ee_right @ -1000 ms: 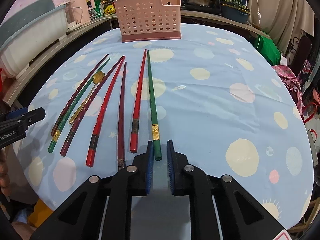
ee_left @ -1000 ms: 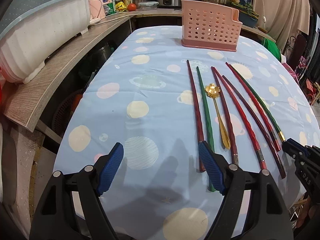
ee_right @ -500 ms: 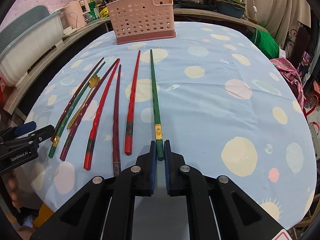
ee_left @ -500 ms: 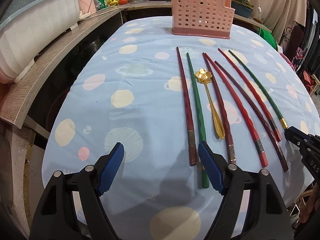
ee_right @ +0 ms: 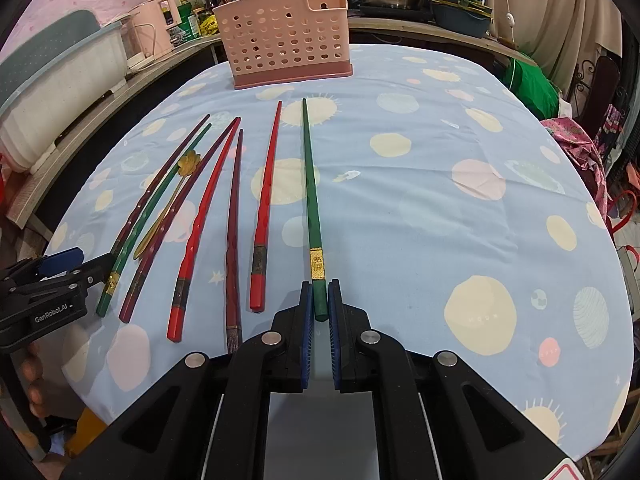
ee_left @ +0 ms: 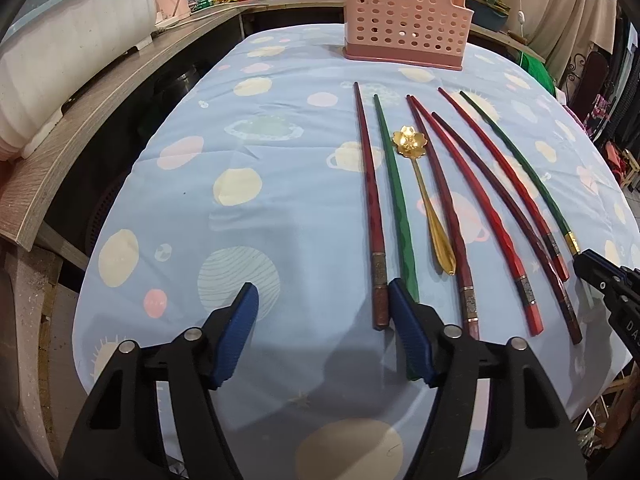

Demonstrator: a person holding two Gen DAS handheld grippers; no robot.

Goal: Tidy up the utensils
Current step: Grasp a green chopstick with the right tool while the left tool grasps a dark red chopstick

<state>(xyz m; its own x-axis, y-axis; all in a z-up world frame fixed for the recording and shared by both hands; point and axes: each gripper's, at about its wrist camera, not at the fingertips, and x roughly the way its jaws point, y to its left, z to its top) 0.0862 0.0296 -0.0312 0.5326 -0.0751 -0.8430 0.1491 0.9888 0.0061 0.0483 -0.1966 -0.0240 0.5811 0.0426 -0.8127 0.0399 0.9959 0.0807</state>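
Right tongs (ee_right: 318,308) clamp the green chopstick's (ee_right: 310,184) near end on the tablecloth (ee_right: 420,220).

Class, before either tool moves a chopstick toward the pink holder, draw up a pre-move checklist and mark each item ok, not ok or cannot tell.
1. Right tool is closed on the butt end of the outer green chopstick: ok.
2. That chopstick lies apart from the neighbouring red chopstick: ok.
3. Left tool has something between its fingers: not ok; its jaws have just been closing, but they are open and both fingers sit left of the leftmost dark red chopstick.
4. Pink holder stands upright: ok.
5. Holder's compartments are free: cannot tell.
6. Gold spoon lies clear of the gripped chopstick: ok.
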